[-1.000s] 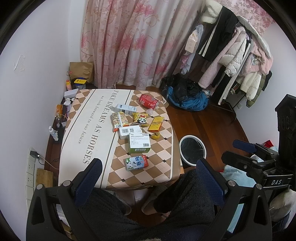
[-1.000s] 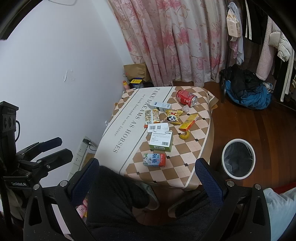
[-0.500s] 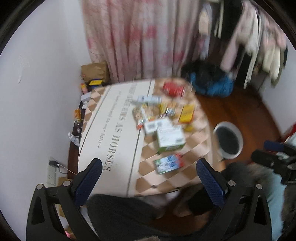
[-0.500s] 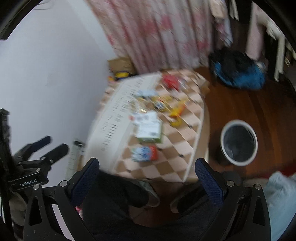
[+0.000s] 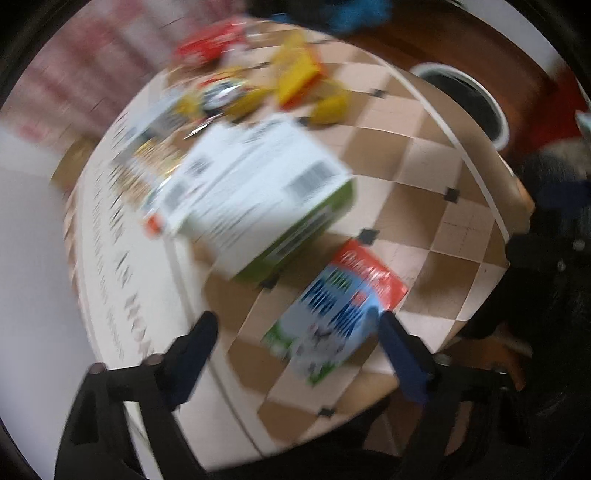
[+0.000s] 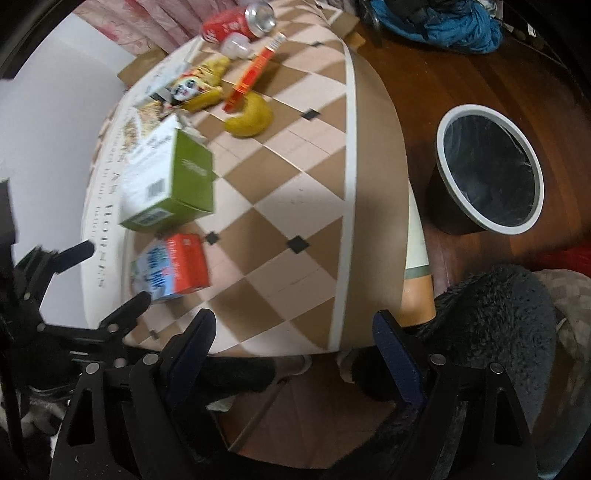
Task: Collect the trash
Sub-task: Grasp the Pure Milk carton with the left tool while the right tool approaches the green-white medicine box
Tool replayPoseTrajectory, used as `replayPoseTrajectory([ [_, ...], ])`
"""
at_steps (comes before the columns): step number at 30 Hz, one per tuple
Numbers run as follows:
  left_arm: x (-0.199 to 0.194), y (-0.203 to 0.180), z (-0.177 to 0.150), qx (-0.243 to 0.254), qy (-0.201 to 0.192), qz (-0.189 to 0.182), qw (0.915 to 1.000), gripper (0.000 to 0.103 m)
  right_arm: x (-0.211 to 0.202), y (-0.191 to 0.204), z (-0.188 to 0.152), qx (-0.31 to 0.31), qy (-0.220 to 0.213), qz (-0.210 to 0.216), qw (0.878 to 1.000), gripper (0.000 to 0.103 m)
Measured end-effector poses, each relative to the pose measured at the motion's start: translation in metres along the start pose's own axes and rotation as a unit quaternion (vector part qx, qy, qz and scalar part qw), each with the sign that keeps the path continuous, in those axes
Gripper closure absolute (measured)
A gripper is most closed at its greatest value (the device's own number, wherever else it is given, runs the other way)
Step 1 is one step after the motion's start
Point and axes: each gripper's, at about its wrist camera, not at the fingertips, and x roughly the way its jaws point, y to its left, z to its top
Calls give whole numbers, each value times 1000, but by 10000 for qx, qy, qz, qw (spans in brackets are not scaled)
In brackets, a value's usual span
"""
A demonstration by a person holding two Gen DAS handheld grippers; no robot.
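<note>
Left gripper (image 5: pixel 295 332), jaws closing but still wide, hangs over the blue-and-red milk carton (image 5: pixel 338 314), which lies between its fingers unpressed on the brown-and-cream checked tablecloth (image 5: pixel 424 177). Beyond lies a green cardboard box with white labels (image 5: pixel 255 192). Right gripper (image 6: pixel 291 332), also closing and holding nothing, hangs over the table's edge; a white-rimmed black-lined bin (image 6: pixel 491 170) stands on the floor to the right.

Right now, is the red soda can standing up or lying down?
Lying down. The red soda can rests on its side on the table, its silver top facing sideways.
</note>
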Motion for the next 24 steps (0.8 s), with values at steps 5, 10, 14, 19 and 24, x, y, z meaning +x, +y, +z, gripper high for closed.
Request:
replayPoseTrajectory([
  [5,0,7,9,-129,-26,-558,9984,32,8,-3,5,53,99,52,9999,15],
  [10,0,5,3,134,-64,-835,9964,31,8,-6,8,146,122,127,9997,15],
  [14,3,4,2,218,98,-1240,9920,29,7,-5,10,143,115,135,9997,15],
  [19,0,8,1,234,188,-1490,9884,30,5,0,6,95,138,150,9997,15],
  [24,7,11,-6,313,303,-1419,9889,30,11,1,6,84,186,95,9997,15],
])
